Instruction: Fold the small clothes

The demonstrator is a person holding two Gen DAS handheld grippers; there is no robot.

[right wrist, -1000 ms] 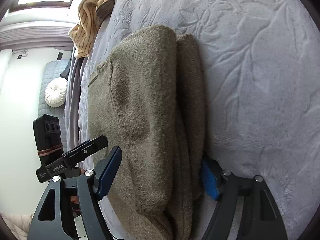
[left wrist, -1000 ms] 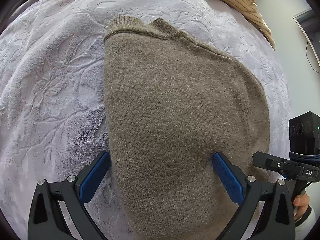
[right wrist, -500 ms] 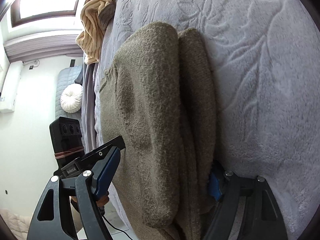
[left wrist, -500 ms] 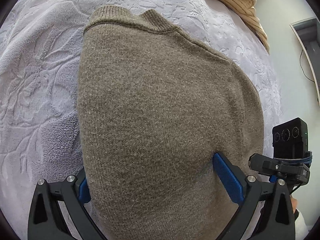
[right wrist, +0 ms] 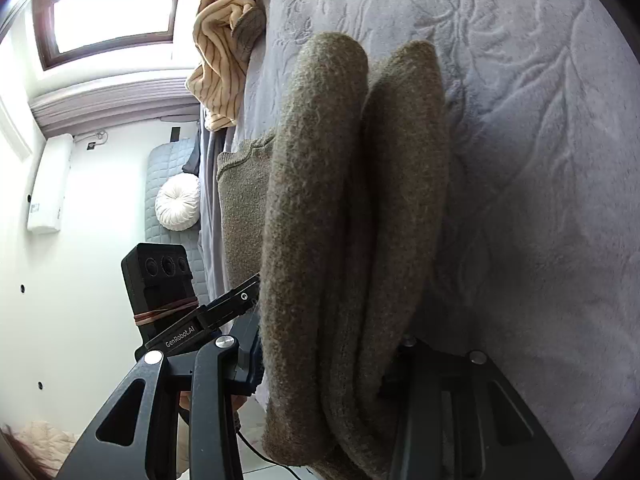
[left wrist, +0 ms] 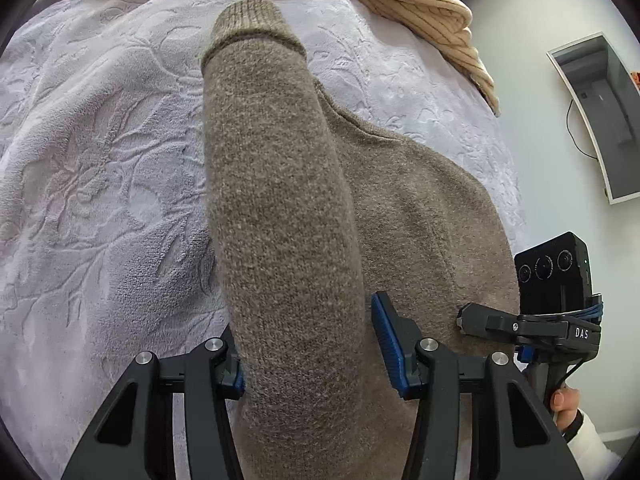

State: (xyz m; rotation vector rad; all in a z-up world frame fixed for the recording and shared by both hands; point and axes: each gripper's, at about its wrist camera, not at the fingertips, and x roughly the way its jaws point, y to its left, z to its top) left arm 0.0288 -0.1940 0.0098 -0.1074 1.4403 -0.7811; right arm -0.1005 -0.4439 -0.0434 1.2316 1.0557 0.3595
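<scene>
A brown knitted sweater (left wrist: pixel 400 208) was seen lying on a bed covered by a pale lilac embossed blanket (left wrist: pixel 100 168); part of it had been gathered into a thick lengthwise fold that ran away from the camera, with a ribbed edge (left wrist: pixel 248 20) at its far end. The left tool (left wrist: pixel 308 356) was closed down onto this raised fold; the cloth filled the space between its blue pads (left wrist: pixel 390 340), so the fold was held between them, though the left pad was largely hidden by the knit.

In the right wrist view the same sweater (right wrist: pixel 320 200) was shown bunched into 2 rounded ridges side by side; these passed between the black fingers of the right tool (right wrist: pixel 332 360). The gap there was packed with cloth and the fabric was gripped; the pads themselves were mostly covered. The flat remainder of the sweater was spread toward the bed's edge, with its ribbed neckline (right wrist: pixel 240 156) visible.

A cream striped garment (left wrist: pixel 420 12) was heaped at the far end of the bed, apart from the sweater; a white round cushion (right wrist: pixel 178 204) was seen beyond the bed.
</scene>
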